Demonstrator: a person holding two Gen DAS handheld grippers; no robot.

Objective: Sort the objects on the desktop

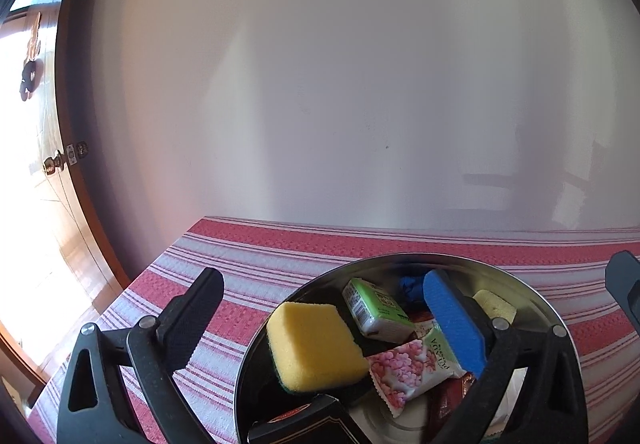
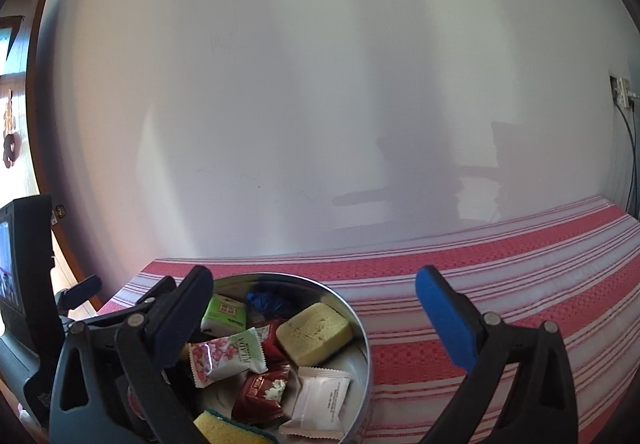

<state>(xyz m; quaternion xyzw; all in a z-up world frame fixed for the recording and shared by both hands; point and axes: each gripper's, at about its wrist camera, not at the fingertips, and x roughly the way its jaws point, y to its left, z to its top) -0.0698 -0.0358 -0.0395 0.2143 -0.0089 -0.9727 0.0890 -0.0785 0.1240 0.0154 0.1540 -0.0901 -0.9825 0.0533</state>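
Tools both gape over a round tin (image 1: 532,296) of mixed bits on the striped worktop (image 1: 256,256).

Left tool (image 1: 324,316) hangs spread wide with nothing held, its pads straddling the yellow sponge (image 1: 314,348) at the tin's near left; right tool (image 2: 316,318) is likewise wide apart and empty, one finger over the tin, the other over bare cloth. Inside lie a green packet (image 2: 224,314), a pink-flowered sachet (image 2: 226,356), a red sachet (image 2: 262,392), a white sachet (image 2: 320,400), a pale block (image 2: 314,332) and something blue (image 2: 266,302) at the back. I judge the sponge light and squashy, best pinched across its short sides; the sachets look slick and thin, better caught by a crimped edge. The block looks firm, perhaps crumbly, so a gentle hold on its flat sides suits.
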